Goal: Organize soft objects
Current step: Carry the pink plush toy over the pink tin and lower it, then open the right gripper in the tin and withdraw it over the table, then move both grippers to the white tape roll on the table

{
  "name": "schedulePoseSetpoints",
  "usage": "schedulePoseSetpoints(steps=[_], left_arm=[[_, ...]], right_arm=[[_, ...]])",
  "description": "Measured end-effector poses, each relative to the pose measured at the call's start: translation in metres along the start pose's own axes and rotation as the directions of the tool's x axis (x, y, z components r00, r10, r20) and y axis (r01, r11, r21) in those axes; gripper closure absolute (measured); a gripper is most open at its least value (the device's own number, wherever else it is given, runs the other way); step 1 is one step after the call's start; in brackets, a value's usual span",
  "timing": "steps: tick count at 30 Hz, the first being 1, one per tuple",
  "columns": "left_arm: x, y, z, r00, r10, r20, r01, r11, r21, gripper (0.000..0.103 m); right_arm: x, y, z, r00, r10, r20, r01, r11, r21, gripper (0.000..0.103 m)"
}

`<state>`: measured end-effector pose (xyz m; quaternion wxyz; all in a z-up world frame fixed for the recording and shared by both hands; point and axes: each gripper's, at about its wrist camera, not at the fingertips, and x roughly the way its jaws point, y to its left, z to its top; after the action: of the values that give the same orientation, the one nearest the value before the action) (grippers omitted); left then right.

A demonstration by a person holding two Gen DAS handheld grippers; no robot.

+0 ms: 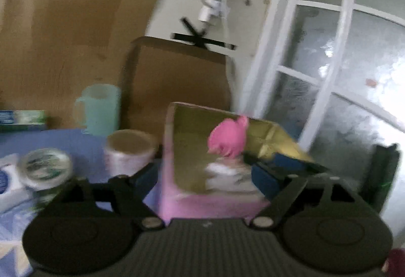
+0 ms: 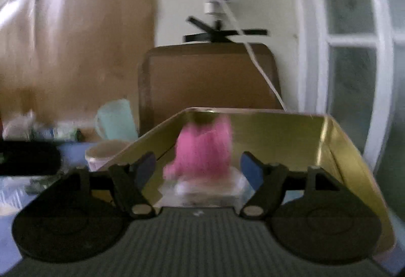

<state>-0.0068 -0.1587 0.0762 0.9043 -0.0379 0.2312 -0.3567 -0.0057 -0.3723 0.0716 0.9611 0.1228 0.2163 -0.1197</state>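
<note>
A pink fluffy soft toy (image 2: 202, 147) sits inside a box with a shiny gold lining (image 2: 336, 150), on top of something white and soft (image 2: 210, 185). My right gripper (image 2: 198, 170) is open, its blue pads either side of the toy without touching it. In the left wrist view the same toy (image 1: 229, 139) shows in the box, which is pink outside (image 1: 202, 206). My left gripper (image 1: 202, 180) is open, its fingers astride the box's near left corner. The right gripper's blue pad (image 1: 268, 182) reaches into the box from the right. Both views are blurred.
On the blue tablecloth (image 1: 68, 142) left of the box stand a clear plastic cup (image 1: 129, 150), a mint green jug (image 1: 100, 110), a round lidded tub (image 1: 46, 166) and a green carton (image 1: 22, 120). A brown chair back (image 2: 210, 77) stands behind. A glazed white door (image 1: 341, 61) is at right.
</note>
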Motion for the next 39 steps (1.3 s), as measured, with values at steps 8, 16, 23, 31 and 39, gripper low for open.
schedulePoseSetpoints(steps=[8, 16, 23, 31, 39], left_arm=[[-0.041, 0.115, -0.036, 0.933, 0.358, -0.043, -0.361, 0.927, -0.102, 0.017], [-0.097, 0.198, -0.064, 0.837, 0.547, -0.013, -0.528, 0.800, -0.285, 0.018], [-0.107, 0.198, -0.063, 0.840, 0.538, 0.067, -0.494, 0.811, -0.314, 0.015], [-0.105, 0.198, -0.064, 0.848, 0.524, 0.080, -0.477, 0.820, -0.317, 0.011], [-0.108, 0.198, -0.065, 0.858, 0.507, 0.083, -0.456, 0.827, -0.329, 0.010]], right_arm=[[-0.026, 0.022, -0.005, 0.993, 0.109, 0.051, -0.111, 0.993, 0.032, 0.044], [0.019, 0.133, -0.005, 0.911, 0.392, -0.130, -0.404, 0.910, -0.091, 0.052], [0.115, 0.220, -0.013, 0.890, 0.350, -0.292, -0.396, 0.911, -0.114, 0.013], [0.147, 0.200, -0.018, 0.860, 0.312, -0.405, -0.316, 0.947, 0.059, 0.080], [0.060, 0.154, -0.025, 0.842, 0.419, -0.340, -0.411, 0.906, 0.099, 0.090]])
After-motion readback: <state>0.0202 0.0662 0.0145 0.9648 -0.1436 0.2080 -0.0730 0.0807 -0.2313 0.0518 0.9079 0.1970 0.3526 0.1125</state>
